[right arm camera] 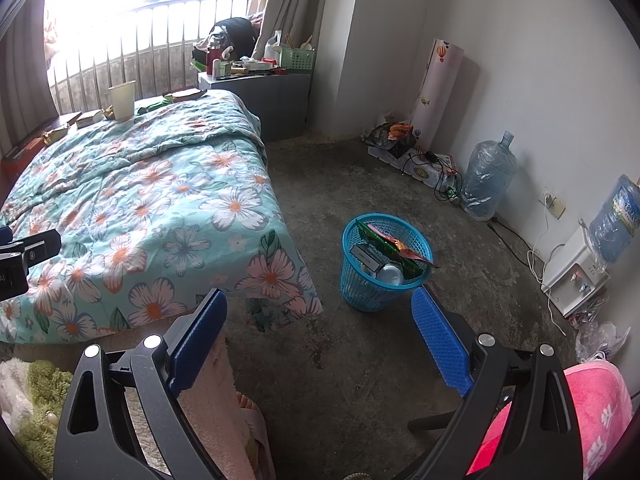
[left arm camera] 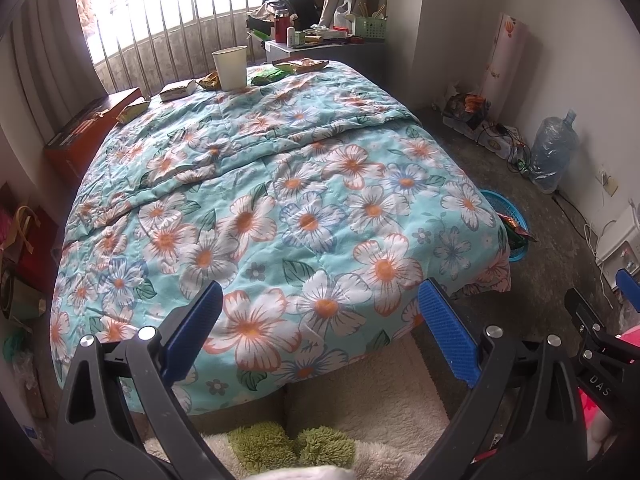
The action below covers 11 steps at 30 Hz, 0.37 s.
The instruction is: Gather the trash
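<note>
Bedroom: paper cup [left arm camera: 229, 67] upright on bed, both grippers' fingers apart, empty.

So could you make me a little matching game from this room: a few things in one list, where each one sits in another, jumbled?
Things:
1. paper cup
2. blue mesh wastebasket
3. green storage basket
4. empty water jug

Places:
A. on the floor against the wall
B. on the grey bedside cabinet
C. at the far end of the floral quilt, among wrappers
D. on the floor beside the bed, holding wrappers and a can

Pairs: 1-C, 2-D, 3-B, 4-A
</note>
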{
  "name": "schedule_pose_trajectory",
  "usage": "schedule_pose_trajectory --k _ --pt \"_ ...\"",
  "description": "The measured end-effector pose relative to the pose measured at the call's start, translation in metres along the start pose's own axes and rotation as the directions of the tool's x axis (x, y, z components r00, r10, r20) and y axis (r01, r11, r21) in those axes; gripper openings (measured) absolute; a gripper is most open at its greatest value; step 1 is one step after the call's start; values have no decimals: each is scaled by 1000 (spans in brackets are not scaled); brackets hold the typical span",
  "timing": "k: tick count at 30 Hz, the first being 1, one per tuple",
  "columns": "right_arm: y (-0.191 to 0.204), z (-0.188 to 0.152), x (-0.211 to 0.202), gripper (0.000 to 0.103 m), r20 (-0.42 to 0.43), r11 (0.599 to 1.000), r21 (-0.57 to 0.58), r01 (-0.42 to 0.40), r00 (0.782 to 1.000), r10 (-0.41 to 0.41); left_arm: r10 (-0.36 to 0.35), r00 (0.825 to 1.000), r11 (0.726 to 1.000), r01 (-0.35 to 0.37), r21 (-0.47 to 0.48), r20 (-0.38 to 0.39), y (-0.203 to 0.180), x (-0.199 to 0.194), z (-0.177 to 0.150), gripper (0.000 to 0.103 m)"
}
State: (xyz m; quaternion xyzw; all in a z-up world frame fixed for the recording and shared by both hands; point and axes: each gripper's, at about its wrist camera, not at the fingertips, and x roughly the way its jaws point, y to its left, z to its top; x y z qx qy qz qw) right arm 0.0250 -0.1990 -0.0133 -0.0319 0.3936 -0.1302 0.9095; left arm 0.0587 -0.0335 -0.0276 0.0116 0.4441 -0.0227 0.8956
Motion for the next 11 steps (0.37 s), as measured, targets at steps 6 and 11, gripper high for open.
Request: schedule_pose_trajectory --k 6,11 --pt "0 0 0 91 0 1000 0 0 1000 0 -1 1000 1000 1 1 -2 0 0 0 94" --pt "0 0 0 91 0 1000 1 1 1000 -1 -1 1000 1000 1 0 -3 -1 0 0 94"
